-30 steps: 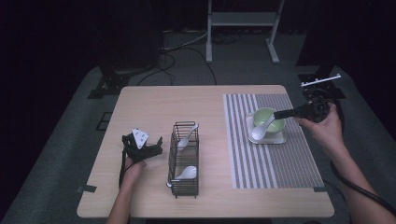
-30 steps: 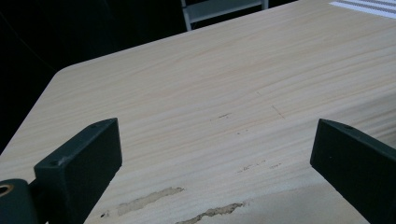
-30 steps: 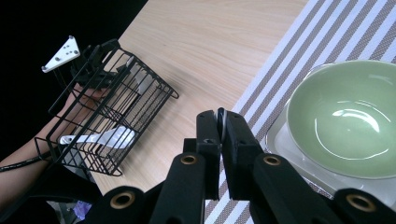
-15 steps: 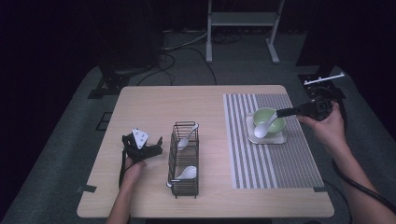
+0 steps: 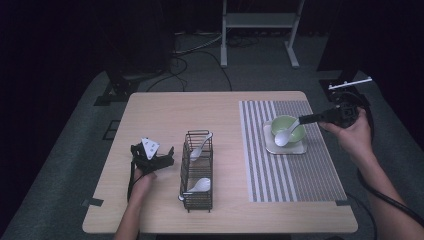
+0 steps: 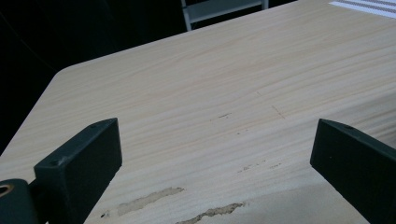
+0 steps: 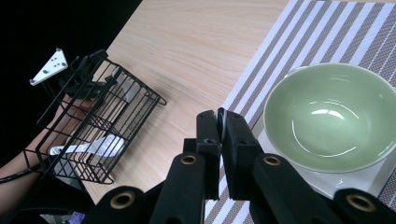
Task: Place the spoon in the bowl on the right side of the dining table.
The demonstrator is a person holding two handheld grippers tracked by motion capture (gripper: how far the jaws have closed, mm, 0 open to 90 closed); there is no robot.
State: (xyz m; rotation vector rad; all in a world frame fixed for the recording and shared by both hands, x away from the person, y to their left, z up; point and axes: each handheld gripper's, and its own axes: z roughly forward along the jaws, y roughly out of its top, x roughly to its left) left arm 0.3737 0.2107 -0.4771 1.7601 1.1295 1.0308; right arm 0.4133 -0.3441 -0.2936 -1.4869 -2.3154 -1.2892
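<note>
While your right gripper (image 5: pixel 306 119) pinches the white spoon (image 5: pixel 283 138) by its handle tip over the green bowl (image 5: pixel 287 128) and your left gripper (image 5: pixel 159 159) rests spread wide on the table (image 5: pixel 200 107), the spoon could slip and clatter if you tilt it.

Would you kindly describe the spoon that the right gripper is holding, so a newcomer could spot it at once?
Start at the striped placemat on the table's right side, where a green bowl sits on a square white plate. The white spoon leans over the bowl's rim, its handle pinched in the right gripper. The other two spoons lie in the black wire basket.
</note>
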